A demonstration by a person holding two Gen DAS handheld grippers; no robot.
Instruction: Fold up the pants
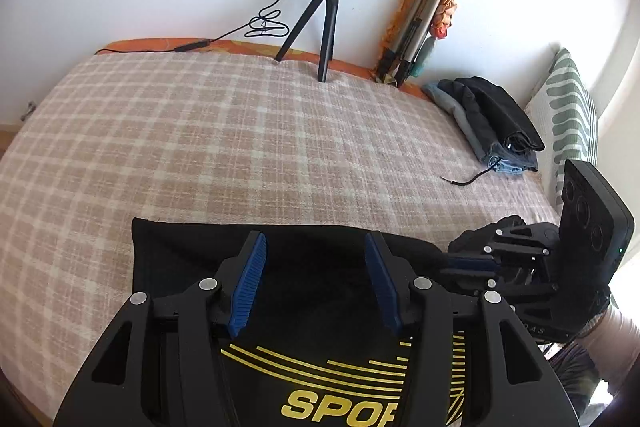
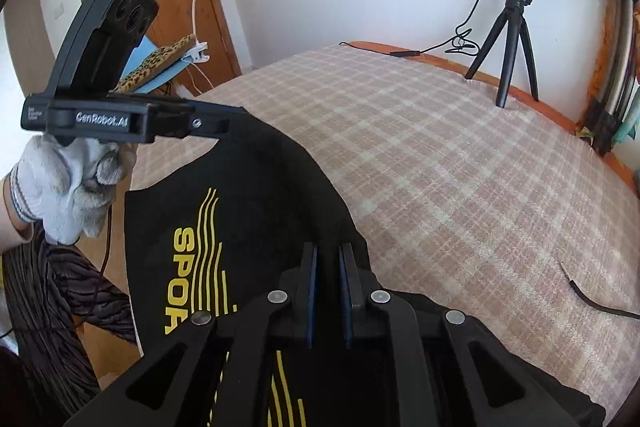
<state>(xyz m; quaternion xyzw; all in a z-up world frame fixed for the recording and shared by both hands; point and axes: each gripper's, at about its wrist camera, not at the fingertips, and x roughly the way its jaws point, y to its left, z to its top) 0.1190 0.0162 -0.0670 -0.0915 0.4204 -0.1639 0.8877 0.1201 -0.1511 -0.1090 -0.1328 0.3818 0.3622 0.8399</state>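
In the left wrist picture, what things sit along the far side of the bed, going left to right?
Black cable with inline switch → white ring light on black tripod → folded metal tripod leaning on the wall → pile of dark folded clothes → green-patterned pillow.

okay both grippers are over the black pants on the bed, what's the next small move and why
Probably close the left gripper on the pants. Its jaws stand wide apart above the cloth, gripping nothing, while the right gripper looks nearly closed at the other edge; both need a hold before folding.
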